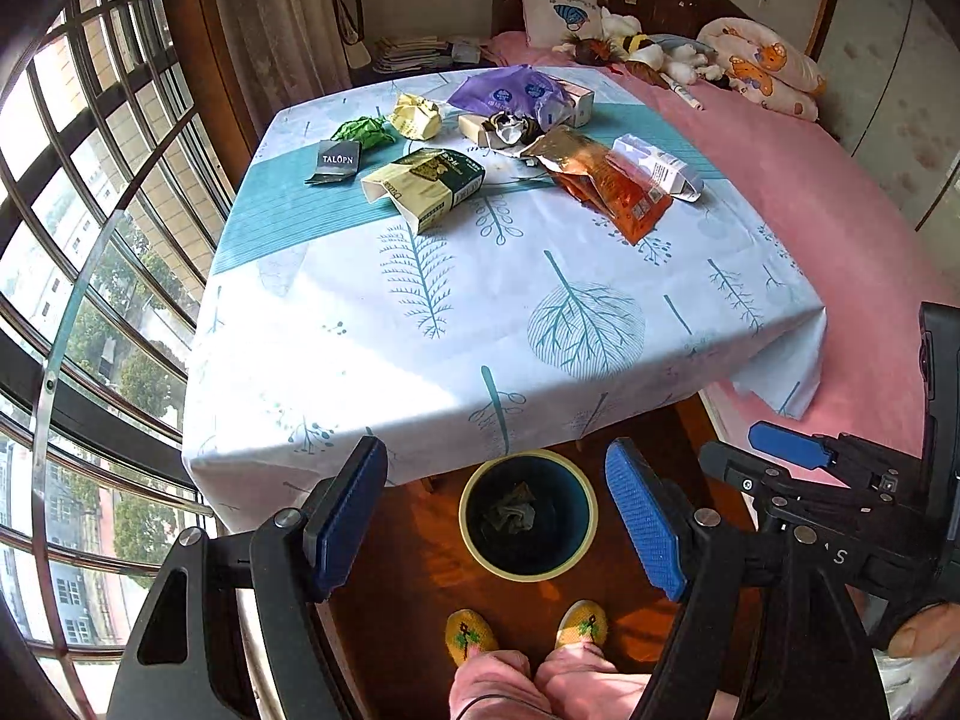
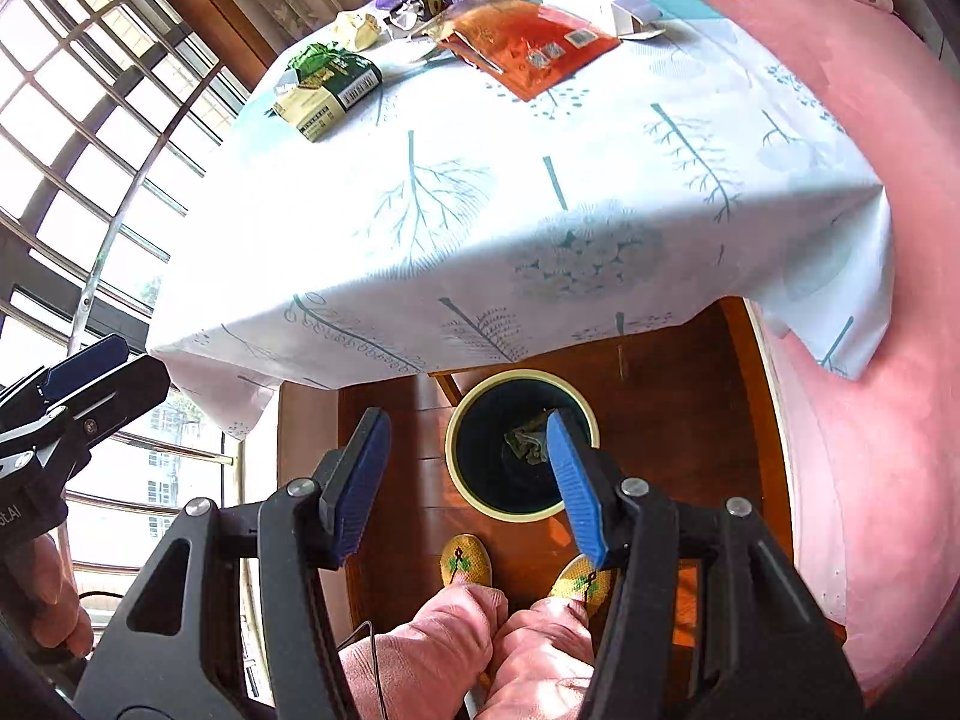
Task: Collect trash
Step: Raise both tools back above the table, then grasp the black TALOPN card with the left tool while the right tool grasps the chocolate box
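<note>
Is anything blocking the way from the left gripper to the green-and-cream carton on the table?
Nothing visible does. The left gripper hangs open and empty over the trash bin; bare tablecloth lies between it and the green-and-cream carton.

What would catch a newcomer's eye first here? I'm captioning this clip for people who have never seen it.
The leaf-print tablecloth fills the view, with litter heaped at its far end: an orange foil pouch, a purple bag and a green-and-cream carton. On the wood floor by the table's near edge stands a bin holding one crumpled wrapper. Both the left gripper and right gripper are empty, jaws apart.
</note>
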`<state>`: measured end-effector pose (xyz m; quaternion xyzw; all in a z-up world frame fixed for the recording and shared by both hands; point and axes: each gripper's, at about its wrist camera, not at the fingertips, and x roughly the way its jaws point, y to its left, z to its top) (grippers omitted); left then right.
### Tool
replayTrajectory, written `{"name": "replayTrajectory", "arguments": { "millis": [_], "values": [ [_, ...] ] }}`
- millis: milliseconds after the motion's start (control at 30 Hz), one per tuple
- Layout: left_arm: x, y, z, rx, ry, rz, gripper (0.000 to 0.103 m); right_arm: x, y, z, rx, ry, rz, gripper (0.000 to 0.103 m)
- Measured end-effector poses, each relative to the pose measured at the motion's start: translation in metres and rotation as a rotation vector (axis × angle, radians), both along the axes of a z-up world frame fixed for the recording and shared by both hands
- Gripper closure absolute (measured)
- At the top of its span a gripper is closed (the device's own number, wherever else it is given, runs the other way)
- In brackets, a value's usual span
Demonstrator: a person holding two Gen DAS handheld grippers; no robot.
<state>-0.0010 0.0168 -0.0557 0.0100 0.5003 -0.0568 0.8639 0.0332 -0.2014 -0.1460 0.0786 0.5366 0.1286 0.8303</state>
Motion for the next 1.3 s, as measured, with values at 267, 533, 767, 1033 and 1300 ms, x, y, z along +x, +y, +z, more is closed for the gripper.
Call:
{"name": "replayTrajectory", "arguments": {
  "millis": [267,533,767,1033,1300],
  "values": [
    [0.004,0.017,0.072,-0.026,-0.038,0.072,0.026,0.001,0.010,0.095,0.006,-0.159,0.094,0.052],
    [0.013,0.030,0.107,-0.074,-0.066,0.122,0.027,0.005,0.034,0.137,-0.078,-0.262,0.175,0.052],
    [0.035,0.053,0.115,-0.050,-0.061,0.195,0.027,0.039,0.048,0.143,-0.080,-0.255,0.196,0.052],
    [0.115,0.101,0.102,0.008,-0.079,0.169,0.026,0.119,0.074,0.128,-0.040,-0.161,0.158,0.040],
    [0.255,0.171,0.065,0.014,-0.023,0.020,0.027,0.218,0.126,0.093,-0.058,-0.082,-0.031,0.023]
  ]
}}
